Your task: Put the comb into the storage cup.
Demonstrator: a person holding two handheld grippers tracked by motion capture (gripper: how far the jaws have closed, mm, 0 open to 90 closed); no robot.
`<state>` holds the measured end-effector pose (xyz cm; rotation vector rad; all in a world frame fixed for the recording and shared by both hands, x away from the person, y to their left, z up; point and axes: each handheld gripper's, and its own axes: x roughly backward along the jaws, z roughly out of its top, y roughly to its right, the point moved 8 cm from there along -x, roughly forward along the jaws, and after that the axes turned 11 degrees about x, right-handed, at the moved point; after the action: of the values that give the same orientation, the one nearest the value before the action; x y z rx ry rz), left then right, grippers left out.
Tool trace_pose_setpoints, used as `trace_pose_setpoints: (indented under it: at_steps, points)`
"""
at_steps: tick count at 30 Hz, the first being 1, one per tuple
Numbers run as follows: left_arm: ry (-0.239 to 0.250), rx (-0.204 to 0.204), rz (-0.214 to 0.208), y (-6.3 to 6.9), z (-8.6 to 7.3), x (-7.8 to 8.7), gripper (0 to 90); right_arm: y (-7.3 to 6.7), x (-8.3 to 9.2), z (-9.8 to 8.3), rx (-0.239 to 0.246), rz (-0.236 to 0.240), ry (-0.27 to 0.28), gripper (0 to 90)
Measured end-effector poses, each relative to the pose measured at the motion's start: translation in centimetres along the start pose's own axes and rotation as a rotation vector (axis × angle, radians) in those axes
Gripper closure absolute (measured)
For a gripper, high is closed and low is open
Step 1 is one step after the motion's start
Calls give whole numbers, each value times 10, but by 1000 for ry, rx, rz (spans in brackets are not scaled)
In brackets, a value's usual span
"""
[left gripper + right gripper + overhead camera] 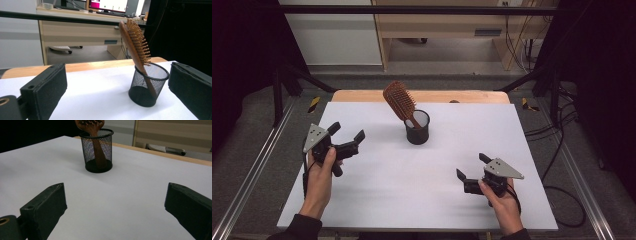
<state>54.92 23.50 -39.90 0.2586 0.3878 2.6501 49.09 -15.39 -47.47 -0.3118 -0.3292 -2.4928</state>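
The hairbrush (400,101) stands handle-down in the mesh cup (417,128), leaning on its rim, so placement looks complete. Both the left tongs (347,134) and the right tongs (470,167) sit wide open and empty, well clear of the cup on the worktop (377,195).

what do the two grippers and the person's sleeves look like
Both the left gripper and the right gripper are black, each with two flat padded jaws, a grey three-cornered plate on top and a thin black cable trailing by the wrist. The sleeves are dark.
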Motion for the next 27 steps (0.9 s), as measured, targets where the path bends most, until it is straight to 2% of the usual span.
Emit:
trace_pose_setpoints:
  at_steps: [7, 11, 16, 27]
  points:
    - [8, 23, 19, -17, -4, 19, 23, 3, 5, 6, 8, -20, 18, 45]
    - [15, 35, 11, -22, -4, 32, 25, 7, 7, 8, 27, -42, 30, 46]
    - [5, 15, 10, -28, -10, 45, 25, 16, 15, 8, 57, -63, 15, 45]
    - [8, 3, 25, -37, -17, 60, 28, 42, 37, -10, 27, -118, -11, 45]
